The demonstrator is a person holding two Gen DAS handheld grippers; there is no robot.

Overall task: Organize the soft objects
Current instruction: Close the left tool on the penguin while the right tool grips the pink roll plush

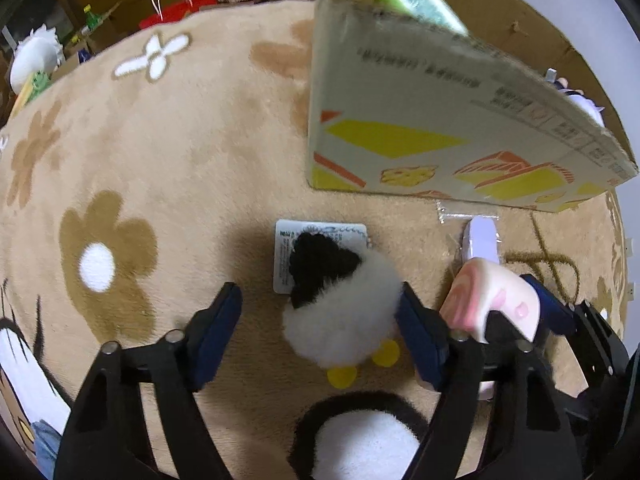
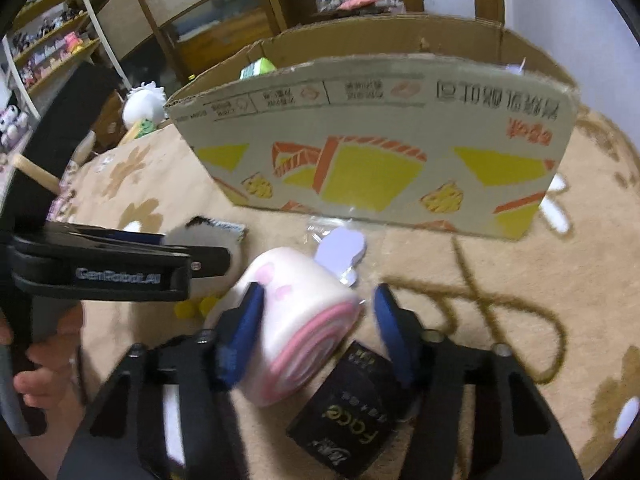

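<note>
1 pink roll plush [image 2: 298, 330], spiral end toward camera

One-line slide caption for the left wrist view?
Left gripper straddles a black-and-white plush on the flowered rug; right gripper beside it at a pink roll toy, cardboard box beyond.

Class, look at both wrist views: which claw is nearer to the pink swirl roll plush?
Right. The right claw straddles the pink swirl roll plush, one finger against it. The left claw is beside it, around the black-and-white penguin plush.
</note>
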